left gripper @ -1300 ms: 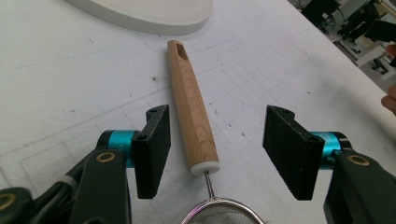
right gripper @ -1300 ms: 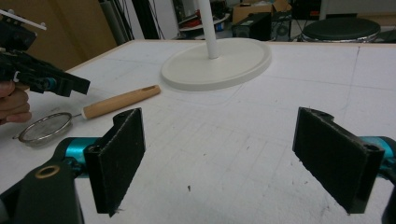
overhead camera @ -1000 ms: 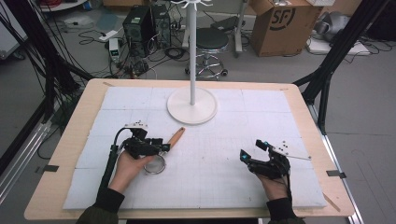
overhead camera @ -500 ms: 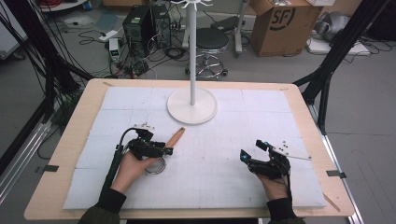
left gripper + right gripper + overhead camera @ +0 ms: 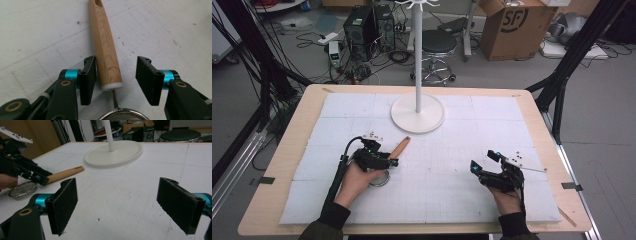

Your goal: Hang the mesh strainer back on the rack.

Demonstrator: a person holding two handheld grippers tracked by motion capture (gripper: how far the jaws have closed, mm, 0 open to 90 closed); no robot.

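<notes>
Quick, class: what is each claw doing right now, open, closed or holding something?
Left claw: open and just been closing around the strainer's wooden handle; one pad sits close against it, the other is clear.
Right claw: open, holding nothing.

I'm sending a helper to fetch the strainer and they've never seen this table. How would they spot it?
Start at the white stand at the far middle of the white mat. Come toward the person's left hand: the strainer lies there, its handle pointing back at the stand. It is the only thing with a pale wooden handle, stamped KITCHEN TOOL, and a round metal mesh bowl.
</notes>
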